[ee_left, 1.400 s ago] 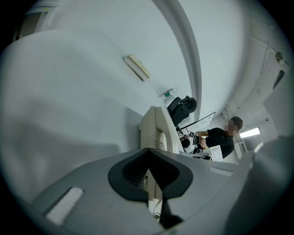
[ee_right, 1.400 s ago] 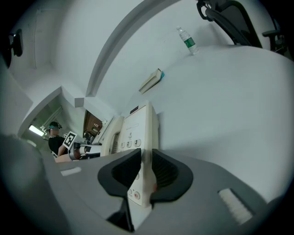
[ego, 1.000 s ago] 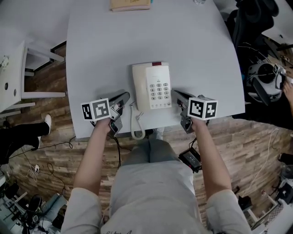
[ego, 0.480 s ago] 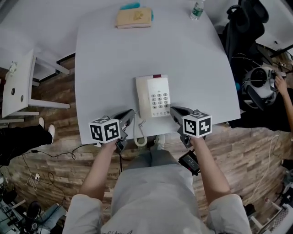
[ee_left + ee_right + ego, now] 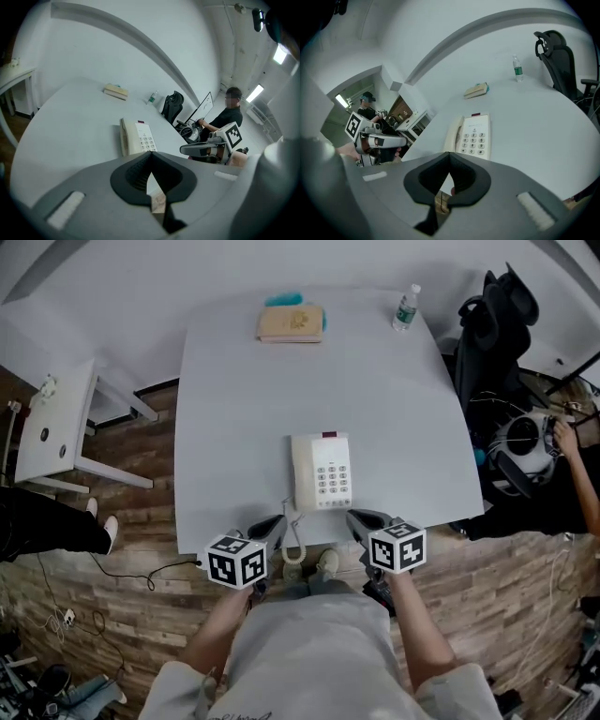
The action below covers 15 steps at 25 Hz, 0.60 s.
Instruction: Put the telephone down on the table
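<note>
Open table (image 5: 239,399) all round telephone (image 5: 322,472), book (image 5: 292,324) and bottle (image 5: 406,307) at far edge

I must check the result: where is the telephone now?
In the head view the telephone lies on the table near its front edge, just beyond the left gripper and the right gripper.

One telephone (image 5: 322,472), one book (image 5: 291,323), one bottle (image 5: 405,308)

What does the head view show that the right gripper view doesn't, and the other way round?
Only head view: the coiled cord hanging over the table edge, and the marker cube on the right gripper. Only right gripper view: that gripper's jaws closed together, nothing between them. Both: telephone lying on the table, book, bottle, left gripper.
</note>
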Each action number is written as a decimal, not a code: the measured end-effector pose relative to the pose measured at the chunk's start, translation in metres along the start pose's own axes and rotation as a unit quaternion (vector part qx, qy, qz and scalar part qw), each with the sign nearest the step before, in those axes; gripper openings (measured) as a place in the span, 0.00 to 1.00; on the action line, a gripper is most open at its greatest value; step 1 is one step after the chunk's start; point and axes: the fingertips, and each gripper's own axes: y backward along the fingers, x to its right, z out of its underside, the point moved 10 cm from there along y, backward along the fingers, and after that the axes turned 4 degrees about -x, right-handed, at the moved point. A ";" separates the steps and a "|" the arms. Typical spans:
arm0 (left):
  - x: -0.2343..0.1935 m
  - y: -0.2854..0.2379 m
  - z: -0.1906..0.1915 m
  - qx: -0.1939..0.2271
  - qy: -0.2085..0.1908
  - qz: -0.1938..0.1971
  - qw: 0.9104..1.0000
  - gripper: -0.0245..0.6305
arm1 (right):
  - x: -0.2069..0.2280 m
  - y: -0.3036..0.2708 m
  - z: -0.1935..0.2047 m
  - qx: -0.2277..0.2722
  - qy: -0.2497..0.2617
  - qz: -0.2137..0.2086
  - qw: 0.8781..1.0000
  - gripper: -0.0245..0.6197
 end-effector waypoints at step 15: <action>0.014 0.022 0.013 0.011 -0.023 -0.017 1.000 0.05 | -0.035 0.002 0.017 -0.008 0.031 0.001 0.999 0.05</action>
